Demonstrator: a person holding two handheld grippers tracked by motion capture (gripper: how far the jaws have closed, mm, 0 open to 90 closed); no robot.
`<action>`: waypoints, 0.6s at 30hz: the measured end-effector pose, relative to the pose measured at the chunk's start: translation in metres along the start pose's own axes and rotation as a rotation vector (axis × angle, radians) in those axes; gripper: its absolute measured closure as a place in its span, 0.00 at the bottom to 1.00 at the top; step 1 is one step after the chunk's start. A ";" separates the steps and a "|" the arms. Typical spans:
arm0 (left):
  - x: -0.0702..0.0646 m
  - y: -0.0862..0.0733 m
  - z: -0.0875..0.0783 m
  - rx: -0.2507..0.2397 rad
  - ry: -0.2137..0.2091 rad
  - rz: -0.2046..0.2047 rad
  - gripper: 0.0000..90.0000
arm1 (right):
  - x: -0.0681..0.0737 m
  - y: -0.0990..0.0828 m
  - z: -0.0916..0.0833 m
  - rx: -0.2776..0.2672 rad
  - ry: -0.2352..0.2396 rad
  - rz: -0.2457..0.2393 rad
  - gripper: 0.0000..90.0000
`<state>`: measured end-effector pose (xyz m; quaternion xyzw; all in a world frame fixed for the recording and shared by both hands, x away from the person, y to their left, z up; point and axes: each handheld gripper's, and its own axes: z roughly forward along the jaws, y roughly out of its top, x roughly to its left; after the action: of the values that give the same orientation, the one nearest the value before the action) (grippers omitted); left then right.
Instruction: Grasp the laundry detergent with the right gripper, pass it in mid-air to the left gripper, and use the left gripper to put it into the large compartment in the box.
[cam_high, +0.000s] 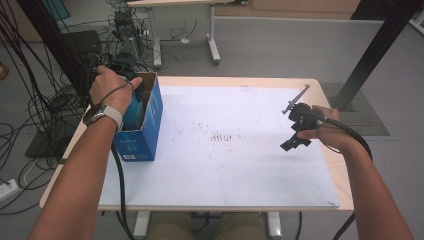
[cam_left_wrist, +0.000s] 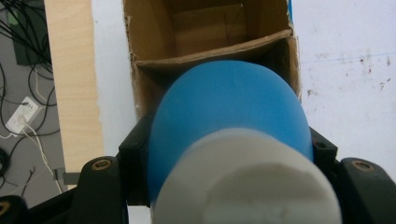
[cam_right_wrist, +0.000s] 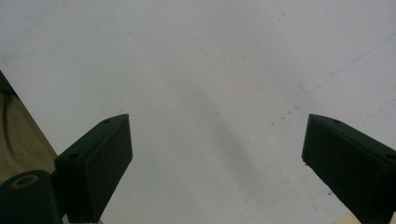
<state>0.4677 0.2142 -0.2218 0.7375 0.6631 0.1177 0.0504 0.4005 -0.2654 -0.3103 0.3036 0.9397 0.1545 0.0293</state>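
Lowering a blue rounded object with a white end (cam_left_wrist: 233, 140) into an open cardboard box (cam_high: 145, 117), at the left edge of the table (cam_high: 240, 165). Left gripper (cam_left_wrist: 229, 154) clamped on it, black jaws pressed against both flanks, nearly as closed as they get. Object tipped nose-first toward the box mouth, probably so that the smooth dome slides in past the brown inner flaps. Blue part matte, egg-like, evenly coloured; white part blunt and flat-topped, nearest the camera, slightly rough in look. Exact kind of object hard to tell, perhaps a bottle or a foam toy. Box blue outside with a printed label low on its side, bare brown cardboard inside, standing upright on the white mat (cam_high: 225, 180) near the table's far left corner. Left hand (cam_high: 107, 87) curled over the box top. Right gripper (cam_high: 300, 131) held idle above the table's right edge, jaws spread wide, nothing between them, apparently kept clear of the work.
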 end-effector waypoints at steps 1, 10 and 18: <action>0.000 0.000 0.000 0.000 0.000 0.002 0.42 | 0.000 0.000 0.000 -0.002 -0.001 0.001 0.09; -0.001 -0.002 0.009 0.007 -0.007 0.000 0.42 | 0.000 -0.001 0.000 -0.002 0.000 0.000 0.09; -0.001 -0.004 0.014 -0.003 0.006 0.004 0.42 | 0.000 -0.002 0.001 -0.001 0.001 0.004 0.09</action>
<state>0.4668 0.2143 -0.2364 0.7385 0.6615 0.1211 0.0494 0.3994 -0.2666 -0.3115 0.3056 0.9390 0.1551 0.0286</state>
